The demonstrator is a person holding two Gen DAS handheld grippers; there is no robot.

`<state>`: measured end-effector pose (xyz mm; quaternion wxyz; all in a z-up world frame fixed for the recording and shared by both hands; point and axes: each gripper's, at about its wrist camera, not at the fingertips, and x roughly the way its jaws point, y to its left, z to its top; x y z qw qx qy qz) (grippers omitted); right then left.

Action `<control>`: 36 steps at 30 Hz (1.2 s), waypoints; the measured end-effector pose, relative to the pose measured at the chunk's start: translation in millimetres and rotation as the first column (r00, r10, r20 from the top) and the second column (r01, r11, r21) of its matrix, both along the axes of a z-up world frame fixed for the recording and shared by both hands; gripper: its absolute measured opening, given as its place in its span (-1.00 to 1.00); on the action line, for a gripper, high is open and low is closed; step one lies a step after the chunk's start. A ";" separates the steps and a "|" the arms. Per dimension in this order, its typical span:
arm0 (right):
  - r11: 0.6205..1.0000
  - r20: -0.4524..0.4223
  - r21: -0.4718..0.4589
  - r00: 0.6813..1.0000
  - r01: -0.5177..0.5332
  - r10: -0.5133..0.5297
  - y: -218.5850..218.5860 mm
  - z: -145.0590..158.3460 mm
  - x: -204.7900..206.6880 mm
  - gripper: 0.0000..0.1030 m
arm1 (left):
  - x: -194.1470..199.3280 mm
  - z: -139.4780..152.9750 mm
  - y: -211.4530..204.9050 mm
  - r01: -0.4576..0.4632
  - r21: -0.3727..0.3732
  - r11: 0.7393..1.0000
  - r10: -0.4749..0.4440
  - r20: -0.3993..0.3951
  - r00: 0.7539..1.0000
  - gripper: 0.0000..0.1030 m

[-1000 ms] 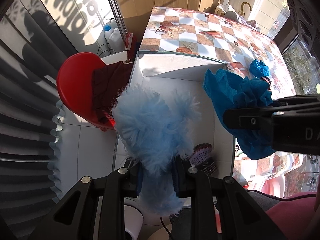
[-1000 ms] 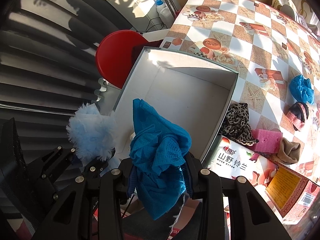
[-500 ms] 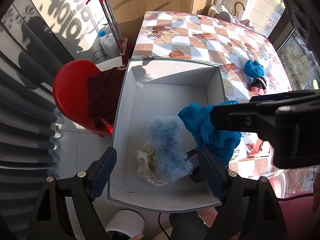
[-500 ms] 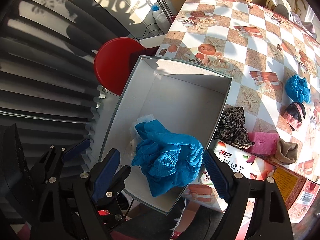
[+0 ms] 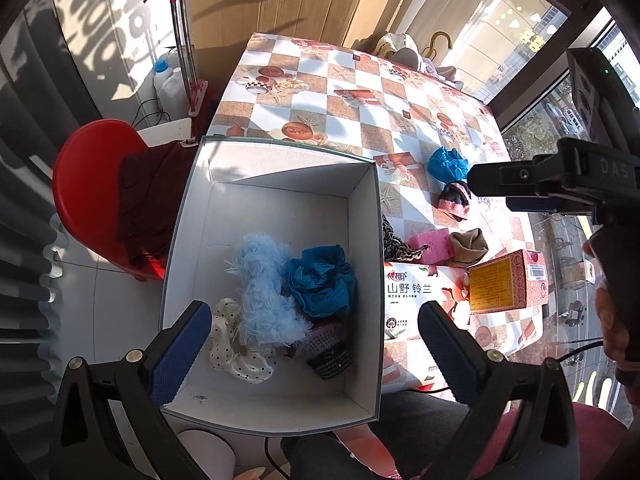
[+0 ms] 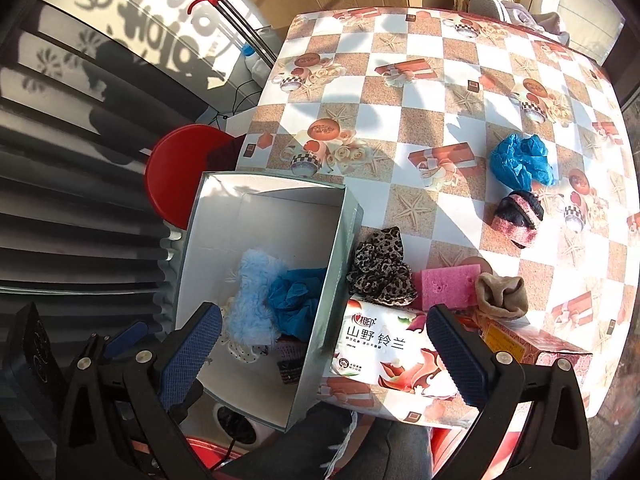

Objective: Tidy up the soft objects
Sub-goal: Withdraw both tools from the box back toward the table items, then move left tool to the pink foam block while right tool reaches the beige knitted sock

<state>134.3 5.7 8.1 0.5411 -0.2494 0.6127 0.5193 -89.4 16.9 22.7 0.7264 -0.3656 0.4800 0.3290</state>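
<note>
Hovering above the white box [image 5: 362,240], both tongs stand wide and empty: left tongs [image 5: 314,334], right tongs [image 6: 324,340]. A second ago each gripped a piece; half a second ago the jaws had just parted. Now the fluffy light-blue piece [image 5: 264,292] and the blue cloth [image 5: 322,282] lie inside the box, touching each other, beside a white dotted item [image 5: 236,344] and a dark knitted item [image 5: 328,350] near the front wall.

Judgement: two more soft things are sorted; the drop step is done.

On the checkered table [image 6: 420,92], outside the box: leopard-print cloth [image 6: 380,268] just beside the box wall, pink sponge [image 6: 446,286], tan sock [image 6: 502,294], pink-and-black piece [image 6: 518,220], second blue cloth [image 6: 520,160]. Tissue pack [image 6: 384,354] sits against the box.

Right tongs look nearest the leopard cloth, probably the next pick.
</note>
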 end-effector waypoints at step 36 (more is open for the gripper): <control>0.819 0.045 -0.569 0.992 -0.072 0.118 -43.2 -220.2 207.7 1.00 | 259.0 -124.7 -24.5 0.572 -0.105 0.813 -0.562 -0.396 0.726 1.00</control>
